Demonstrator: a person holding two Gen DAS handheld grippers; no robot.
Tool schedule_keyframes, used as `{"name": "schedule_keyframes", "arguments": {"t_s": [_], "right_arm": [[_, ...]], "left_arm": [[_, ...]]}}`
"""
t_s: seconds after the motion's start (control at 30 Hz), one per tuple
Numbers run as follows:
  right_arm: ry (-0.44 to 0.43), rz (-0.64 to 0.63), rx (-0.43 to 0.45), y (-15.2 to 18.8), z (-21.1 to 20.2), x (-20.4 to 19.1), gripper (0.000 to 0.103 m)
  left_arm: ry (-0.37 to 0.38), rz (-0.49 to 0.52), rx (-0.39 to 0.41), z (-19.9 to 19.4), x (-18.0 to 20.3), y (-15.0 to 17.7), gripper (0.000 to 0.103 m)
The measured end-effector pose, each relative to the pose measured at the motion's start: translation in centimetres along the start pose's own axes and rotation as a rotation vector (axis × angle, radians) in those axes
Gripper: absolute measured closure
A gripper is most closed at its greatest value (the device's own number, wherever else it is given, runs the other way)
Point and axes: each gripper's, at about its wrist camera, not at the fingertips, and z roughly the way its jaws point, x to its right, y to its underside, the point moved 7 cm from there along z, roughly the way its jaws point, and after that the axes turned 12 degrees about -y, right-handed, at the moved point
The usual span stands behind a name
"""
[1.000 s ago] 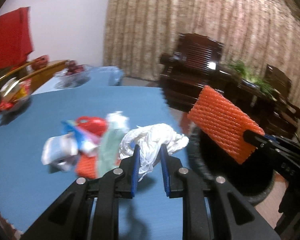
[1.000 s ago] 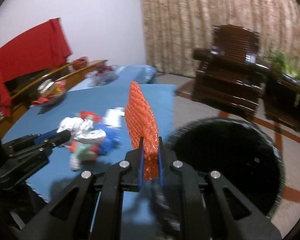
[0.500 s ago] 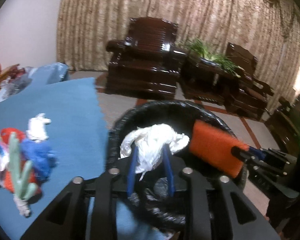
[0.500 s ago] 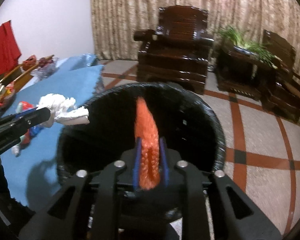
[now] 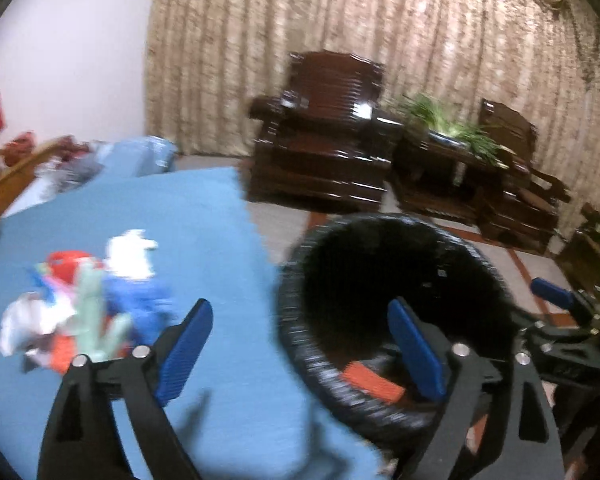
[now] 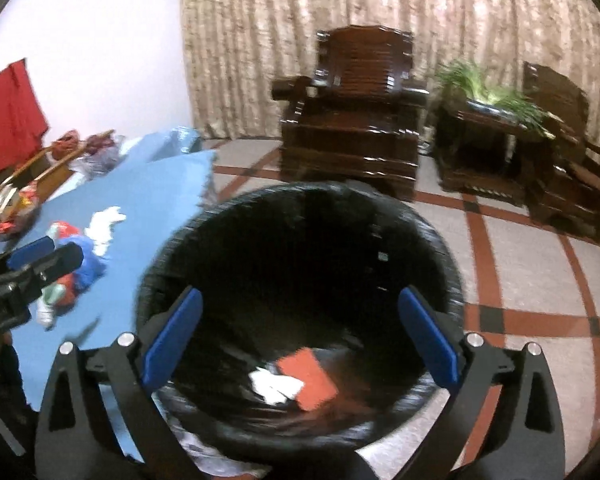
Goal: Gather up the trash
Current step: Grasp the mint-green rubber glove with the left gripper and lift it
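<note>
A black lined trash bin (image 6: pixel 300 216) stands on the floor beside the blue table (image 5: pixel 204 216). Inside it lie an orange foam net (image 6: pixel 310 378) and a crumpled white tissue (image 6: pixel 274 386); the orange piece also shows in the left wrist view (image 5: pixel 374 382). My right gripper (image 6: pixel 300 336) is open and empty over the bin. My left gripper (image 5: pixel 306 350) is open and empty above the table edge and the bin's rim (image 5: pixel 300 344). A pile of mixed trash (image 5: pixel 88 300) in white, blue, red and green lies on the table; it also shows in the right wrist view (image 6: pixel 80 256).
Dark wooden armchairs (image 6: pixel 360 120) and a side table with a green plant (image 6: pixel 496 96) stand by the curtain. Bowls and bags (image 6: pixel 96 152) sit at the table's far end. The tiled floor (image 6: pixel 520 264) lies right of the bin.
Both grippers opened. The white tissue and the orange foam net dropped from them into the bin. The left gripper swung back left toward the table.
</note>
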Motion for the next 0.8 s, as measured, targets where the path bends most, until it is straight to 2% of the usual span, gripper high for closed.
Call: {"name": "schedule_keyframes", "arguments": {"t_s": [0.17,0.33,0.47,0.53,0.63,0.8], "right_arm": [[-0.096,-0.042,0.033,-1.0,1.1,-5.1,0.007],[-0.164,-0.1,0.037,-1.5,2.4,-9.6,0.007],[-0.204,-0.132,0.035,-1.3,3.5,-12.5,0.007],[-0.217,-0.143,0.027,-1.2,4.1,-13.4,0.007],[-0.228,-0.158,0.021,-0.9,4.6,-14.3,0.007],[-0.23,-0.177,-0.002,-0.3,5.7,-15.3,0.007]], "left_arm": [[-0.171,-0.055,0.021,-1.3,-6.8,1.7,0.013],[-0.282,-0.105,-0.002,-1.2,-12.4,3.8,0.014],[-0.326,-0.132,-0.034,-0.4,-14.8,5.1,0.021],[-0.339,-0.129,-0.063,0.3,-15.6,6.0,0.03],[-0.34,-0.136,-0.108,1.4,-16.2,7.8,0.038],[-0.327,-0.133,-0.138,3.2,-16.1,9.0,0.039]]}}
